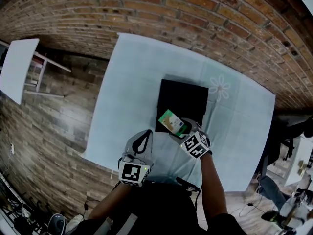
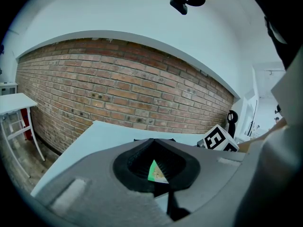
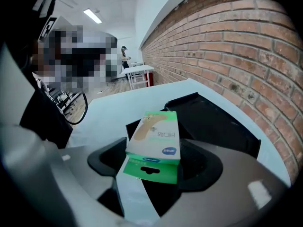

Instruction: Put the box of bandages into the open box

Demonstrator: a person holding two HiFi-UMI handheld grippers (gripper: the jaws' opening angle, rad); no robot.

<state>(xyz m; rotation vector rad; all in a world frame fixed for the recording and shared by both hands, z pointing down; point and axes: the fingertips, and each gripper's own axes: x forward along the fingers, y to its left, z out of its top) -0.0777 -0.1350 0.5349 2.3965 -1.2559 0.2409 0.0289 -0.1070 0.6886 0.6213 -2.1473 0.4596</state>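
Two grippers hang over the near part of a table (image 1: 128, 89) covered in pale blue cloth. The right gripper (image 1: 183, 131) has its jaws clamped on the bandage box (image 1: 173, 122), a green and white carton held tilted, above the near edge of the black open box (image 1: 188, 99) that lies on the middle of the table. In the right gripper view the bandage box (image 3: 155, 138) sits between the jaws with its green hang tab toward the camera and the open box (image 3: 215, 122) just beyond it. The left gripper (image 1: 142, 142) is to the left, near the open box, jaws together with nothing between them. A brick wall (image 1: 156, 9) runs behind the table.
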